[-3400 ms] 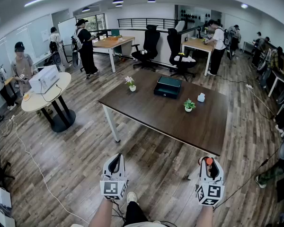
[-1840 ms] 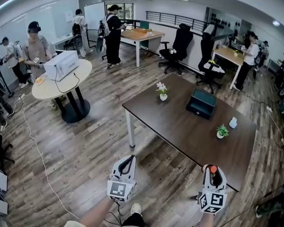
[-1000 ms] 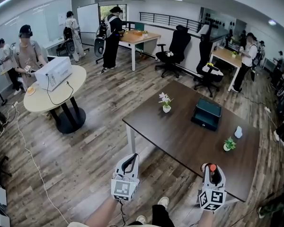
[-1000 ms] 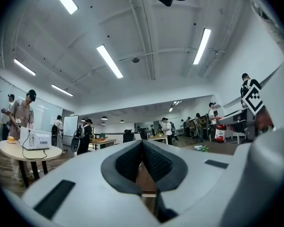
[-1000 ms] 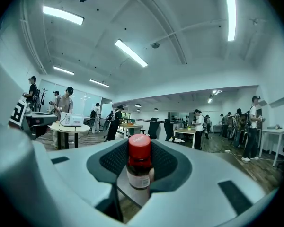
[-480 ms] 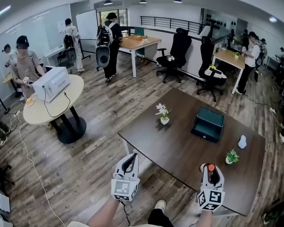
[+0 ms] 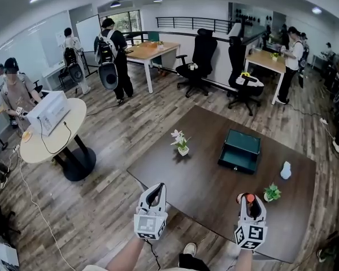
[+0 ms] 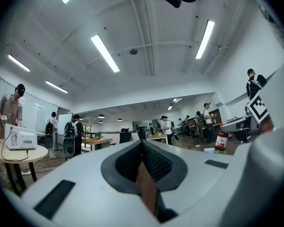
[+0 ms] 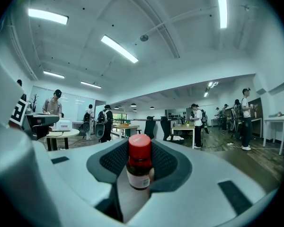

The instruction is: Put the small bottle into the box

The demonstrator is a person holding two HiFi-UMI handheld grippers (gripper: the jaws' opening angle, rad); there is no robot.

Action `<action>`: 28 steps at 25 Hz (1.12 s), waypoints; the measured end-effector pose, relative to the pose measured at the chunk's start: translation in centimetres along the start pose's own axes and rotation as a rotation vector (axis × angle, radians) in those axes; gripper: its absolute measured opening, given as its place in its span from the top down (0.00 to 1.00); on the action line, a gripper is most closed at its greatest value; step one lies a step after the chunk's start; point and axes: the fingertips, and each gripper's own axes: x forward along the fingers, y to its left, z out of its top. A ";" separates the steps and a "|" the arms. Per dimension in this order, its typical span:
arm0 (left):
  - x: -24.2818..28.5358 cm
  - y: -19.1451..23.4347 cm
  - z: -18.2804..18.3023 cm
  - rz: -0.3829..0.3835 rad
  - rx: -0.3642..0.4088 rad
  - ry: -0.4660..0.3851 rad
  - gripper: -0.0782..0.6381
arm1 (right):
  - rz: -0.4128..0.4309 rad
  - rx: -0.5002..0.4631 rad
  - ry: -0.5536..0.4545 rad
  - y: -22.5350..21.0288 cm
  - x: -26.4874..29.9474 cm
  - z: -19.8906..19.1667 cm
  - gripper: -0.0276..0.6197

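My right gripper (image 7: 250, 200) is shut on a small bottle (image 7: 250, 197) with a red cap and holds it upright over the near edge of the dark table (image 7: 203, 191). In the right gripper view the bottle (image 9: 140, 168) stands between the pads, neck and cap above them. The dark green box (image 7: 240, 150) lies open on the table, well beyond the bottle. My left gripper (image 7: 155, 189) hangs at the table's near left edge, shut with nothing held; in the left gripper view its pads (image 8: 149, 161) meet.
On the table stand a small flower pot (image 7: 181, 142), a little green plant (image 7: 271, 193) and a white object (image 7: 286, 170). A round white table (image 7: 48, 135) with a machine is at the left. Office chairs (image 7: 200, 55), desks and several people fill the back of the room.
The table has come nearer and now lies under both grippers. The grippers keep their places in view, the bottle still in the right one. A person with a backpack has walked left.
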 end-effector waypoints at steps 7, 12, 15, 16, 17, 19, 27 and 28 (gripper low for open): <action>4.3 -2.0 -0.1 -0.039 0.012 0.011 0.89 | -0.026 0.029 0.009 -3.0 2.3 -1.0 0.74; 8.4 -4.4 -0.2 -0.084 0.024 0.004 0.89 | -0.080 0.049 0.009 -6.8 3.6 -1.8 0.74; 11.1 -6.3 -0.3 -0.121 0.025 0.005 0.89 | -0.121 0.055 0.003 -9.5 4.0 -2.0 0.74; 11.9 -7.1 -0.4 -0.135 0.018 0.007 0.89 | -0.137 0.055 0.002 -10.6 4.0 -2.0 0.74; 12.7 -7.9 -0.6 -0.149 0.009 0.008 0.89 | -0.153 0.055 0.001 -11.6 3.9 -2.1 0.74; 14.0 -9.5 -1.0 -0.178 -0.006 0.016 0.89 | -0.190 0.058 0.003 -13.6 3.5 -2.3 0.74; 18.3 -13.9 -2.4 -0.277 -0.031 0.033 0.89 | -0.310 0.063 0.029 -18.8 1.7 -3.4 0.74; 19.0 -14.4 -2.4 -0.290 -0.035 0.029 0.89 | -0.325 0.061 0.030 -19.3 1.7 -3.4 0.74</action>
